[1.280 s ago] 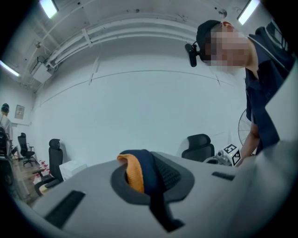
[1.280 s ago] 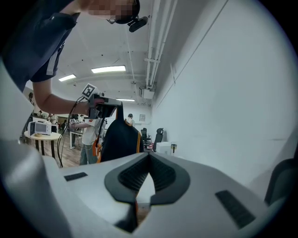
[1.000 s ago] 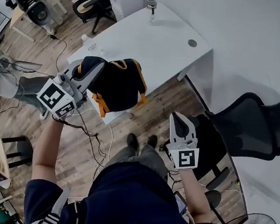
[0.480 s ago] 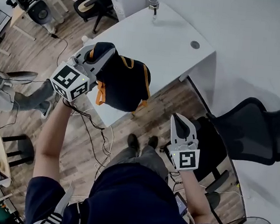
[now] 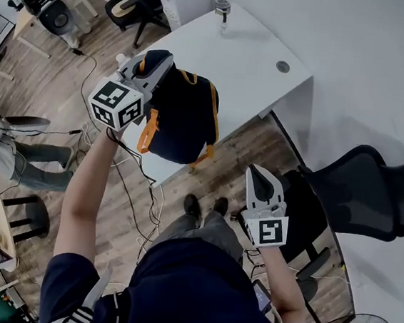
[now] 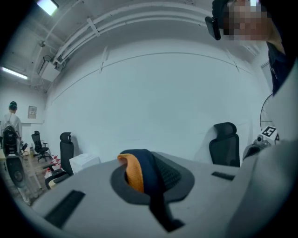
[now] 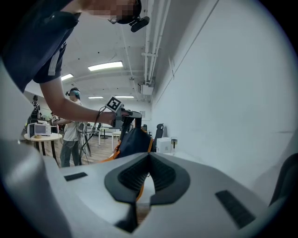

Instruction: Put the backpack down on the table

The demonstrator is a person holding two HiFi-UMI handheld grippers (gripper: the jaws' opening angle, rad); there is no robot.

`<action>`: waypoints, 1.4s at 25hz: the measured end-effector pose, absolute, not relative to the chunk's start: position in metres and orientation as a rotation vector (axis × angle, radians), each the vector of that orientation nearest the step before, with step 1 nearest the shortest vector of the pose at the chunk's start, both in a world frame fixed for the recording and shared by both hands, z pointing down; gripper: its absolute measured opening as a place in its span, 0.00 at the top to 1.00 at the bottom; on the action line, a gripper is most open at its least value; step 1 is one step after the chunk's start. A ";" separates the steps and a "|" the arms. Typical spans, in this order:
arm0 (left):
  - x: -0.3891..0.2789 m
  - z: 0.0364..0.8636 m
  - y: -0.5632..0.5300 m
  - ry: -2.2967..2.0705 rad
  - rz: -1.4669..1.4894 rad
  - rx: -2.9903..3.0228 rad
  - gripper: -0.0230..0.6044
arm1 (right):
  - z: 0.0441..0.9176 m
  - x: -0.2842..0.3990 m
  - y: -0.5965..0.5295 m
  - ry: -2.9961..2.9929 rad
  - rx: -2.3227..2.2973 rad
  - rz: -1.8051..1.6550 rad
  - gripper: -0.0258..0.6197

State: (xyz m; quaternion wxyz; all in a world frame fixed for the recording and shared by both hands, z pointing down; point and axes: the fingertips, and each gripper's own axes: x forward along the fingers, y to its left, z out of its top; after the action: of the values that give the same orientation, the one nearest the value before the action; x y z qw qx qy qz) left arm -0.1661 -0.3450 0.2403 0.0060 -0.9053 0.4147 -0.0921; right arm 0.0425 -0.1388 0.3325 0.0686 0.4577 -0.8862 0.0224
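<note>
Carried in from over the floor, the backpack (image 5: 181,123) now hangs over the near edge of the table (image 5: 234,60), its top strap (image 6: 139,172) clamped between the jaws of the left gripper (image 5: 153,69). The right gripper (image 5: 261,176) waits low, jaws together on nothing. To land it well, I judge, bring it further over the tabletop and lower until its base rests flat before letting go.

The backpack (image 5: 181,119) hides part of the table (image 5: 234,60).
</note>
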 end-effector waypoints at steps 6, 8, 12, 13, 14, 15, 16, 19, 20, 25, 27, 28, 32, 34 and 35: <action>-0.170 0.258 -0.372 1.369 -0.298 -2.832 0.96 | 0.339 0.041 -0.144 -2.660 1.373 0.084 0.96; -0.171 0.264 -0.380 1.395 -0.293 -2.828 0.96 | 0.341 0.042 -0.147 -2.661 1.375 0.090 0.96; -0.172 0.273 -0.395 1.419 -0.270 -2.807 0.96 | 0.341 0.038 -0.152 -2.659 1.376 0.098 0.96; -0.172 0.275 -0.398 1.424 -0.263 -2.798 0.96 | 0.340 0.038 -0.153 -2.660 1.376 0.100 0.96; -0.172 0.277 -0.401 1.430 -0.256 -2.790 0.96 | 0.340 0.037 -0.154 -2.661 1.375 0.100 0.96; -0.172 0.279 -0.404 1.437 -0.251 -2.783 0.96 | 0.340 0.037 -0.155 -2.662 1.374 0.099 0.96; -0.171 0.282 -0.407 1.442 -0.248 -2.777 0.96 | 0.340 0.037 -0.157 -2.665 1.373 0.096 0.96; -0.170 0.292 -0.414 1.456 -0.241 -2.757 0.96 | 0.338 0.034 -0.162 -2.673 1.368 0.088 0.96; -0.171 0.295 -0.415 1.463 -0.235 -2.753 0.96 | 0.337 0.032 -0.163 -2.676 1.365 0.082 0.96; -0.174 0.310 -0.426 1.489 -0.237 -2.725 0.96 | 0.338 0.024 -0.177 -2.679 1.357 0.078 0.96; -0.175 0.314 -0.435 1.503 -0.237 -2.717 0.96 | 0.336 0.022 -0.186 -2.683 1.360 0.079 0.96; -0.176 0.315 -0.439 1.510 -0.237 -2.715 0.96 | 0.335 0.020 -0.190 -2.685 1.363 0.081 0.96; -0.177 0.324 -0.448 1.526 -0.243 -2.703 0.96 | 0.336 0.016 -0.201 -2.683 1.363 0.076 0.96; -0.177 0.329 -0.451 1.532 -0.250 -2.693 0.96 | 0.339 0.014 -0.207 -2.683 1.361 0.069 0.96; -0.177 0.332 -0.453 1.536 -0.254 -2.685 0.96 | 0.340 0.013 -0.210 -2.681 1.361 0.068 0.96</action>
State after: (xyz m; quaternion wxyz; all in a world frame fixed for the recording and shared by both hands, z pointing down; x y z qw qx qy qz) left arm -0.1771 -0.4527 0.3316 0.0190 -0.8649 0.4948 -0.0818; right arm 0.0132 -0.2100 0.3402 0.0669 0.4515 -0.8895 0.0225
